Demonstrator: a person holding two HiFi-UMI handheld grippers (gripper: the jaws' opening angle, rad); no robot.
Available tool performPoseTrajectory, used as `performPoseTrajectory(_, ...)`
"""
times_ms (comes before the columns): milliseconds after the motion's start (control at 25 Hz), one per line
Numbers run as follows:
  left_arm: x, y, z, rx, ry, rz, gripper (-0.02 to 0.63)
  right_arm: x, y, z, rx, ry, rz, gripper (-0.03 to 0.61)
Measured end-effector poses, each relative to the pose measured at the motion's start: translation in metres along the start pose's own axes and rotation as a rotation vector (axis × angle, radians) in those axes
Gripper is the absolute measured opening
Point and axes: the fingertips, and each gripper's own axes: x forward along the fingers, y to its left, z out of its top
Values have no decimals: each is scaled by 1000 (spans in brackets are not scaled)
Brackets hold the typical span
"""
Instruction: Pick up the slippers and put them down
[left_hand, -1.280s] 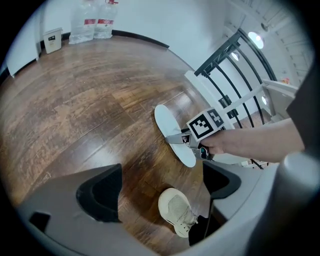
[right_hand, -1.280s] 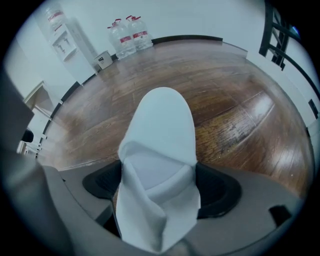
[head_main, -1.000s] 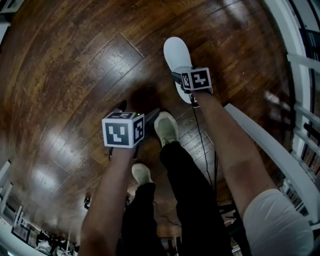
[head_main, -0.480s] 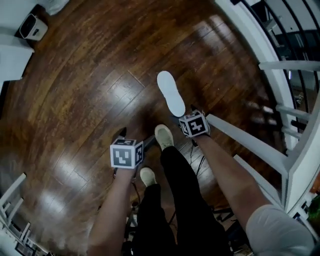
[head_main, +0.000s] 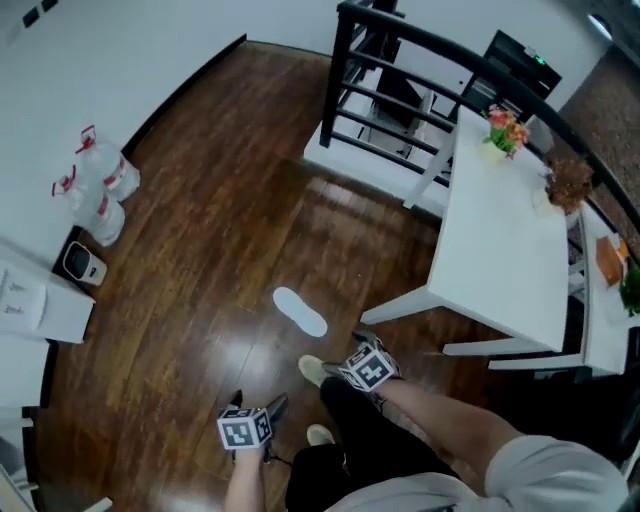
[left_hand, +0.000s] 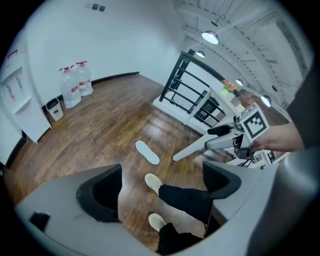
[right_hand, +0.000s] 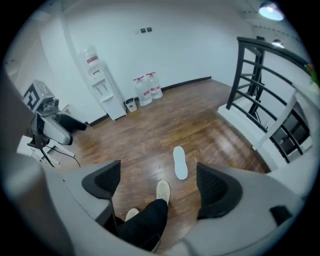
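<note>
One white slipper (head_main: 300, 311) lies flat on the dark wooden floor, just ahead of the person's feet; it also shows as the slipper (left_hand: 147, 152) and the slipper (right_hand: 180, 162) in the two gripper views. My left gripper (head_main: 257, 402) is held high above the floor, left of the legs, open with nothing between its jaws (left_hand: 160, 185). My right gripper (head_main: 345, 352) hangs above the front shoe, also open and empty (right_hand: 160, 182). Both are well clear of the slipper. I see no second slipper.
A white table (head_main: 505, 240) with flowers stands to the right, with a black railing (head_main: 400, 90) behind it. Water bottles (head_main: 100, 190) and a small bin (head_main: 80, 262) sit by the left wall. The person's shoes (head_main: 312, 370) are under the grippers.
Both grippers have risen far from the floor and the head view has lifted to take in the room. The slipper stays on the floor, now far below them.
</note>
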Motion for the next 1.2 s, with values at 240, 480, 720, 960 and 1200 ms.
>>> performPoseTrajectory(240, -134, -98, -17, 163, -20, -66, 508, -209, 47, -22, 156, -161, -44, 488)
performPoseTrajectory(480, -216, -193, -2, 276, -104, -131, 508, -389, 41, -60, 226, -322, -138, 483)
performPoseTrajectory(720, -224, -302, -14, 384, -119, -190, 508, -501, 6, -175, 413, -441, -240, 483)
performPoseTrajectory(960, -212, -428, -43, 474, -62, -247, 508, -601, -24, -288, 499, -507, -324, 482)
performPoseTrajectory(1200, -192, -546, -37, 585, -94, -319, 508, -668, -51, -366, 517, -515, -415, 477)
